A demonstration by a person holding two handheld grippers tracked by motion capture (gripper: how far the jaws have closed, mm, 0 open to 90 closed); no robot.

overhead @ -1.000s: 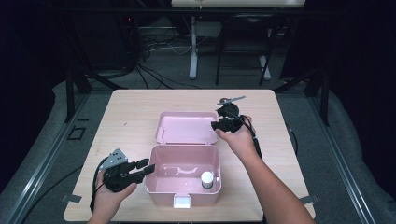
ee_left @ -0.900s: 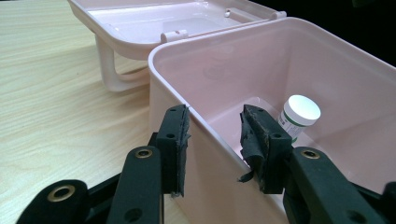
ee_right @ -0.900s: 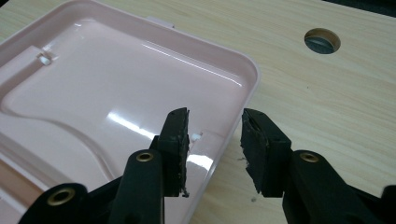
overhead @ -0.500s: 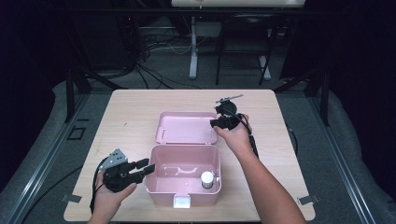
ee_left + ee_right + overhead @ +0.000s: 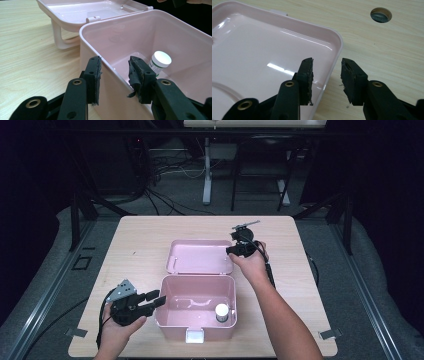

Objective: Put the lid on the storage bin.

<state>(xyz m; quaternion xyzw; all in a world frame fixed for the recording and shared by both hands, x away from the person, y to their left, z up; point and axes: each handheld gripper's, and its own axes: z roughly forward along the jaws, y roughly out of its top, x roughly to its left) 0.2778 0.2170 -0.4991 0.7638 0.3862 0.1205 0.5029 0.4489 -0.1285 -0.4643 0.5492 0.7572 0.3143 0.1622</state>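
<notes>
A pink plastic box (image 5: 195,322) stands open on the wooden table, its lid (image 5: 200,256) lying flat behind it. Inside, at the right front corner, stands a small white-capped bottle (image 5: 221,312) (image 5: 160,61). My left gripper (image 5: 150,301) (image 5: 113,65) is open and straddles the box's left wall (image 5: 107,62), one jaw outside and one inside. My right gripper (image 5: 237,249) (image 5: 327,66) is open too, over the lid's right rim (image 5: 334,50), with one jaw above the lid's inner face and the other above the table.
The wooden table (image 5: 140,245) has a round cable hole (image 5: 381,14) beyond the lid. A white latch (image 5: 194,336) sits at the box's front. Bare tabletop lies left and right of the box. Stands and cables crowd the dark floor behind the table.
The right hand and its gripper have shifted slightly at the lid's right edge. The left gripper has stayed at the box's left wall.
</notes>
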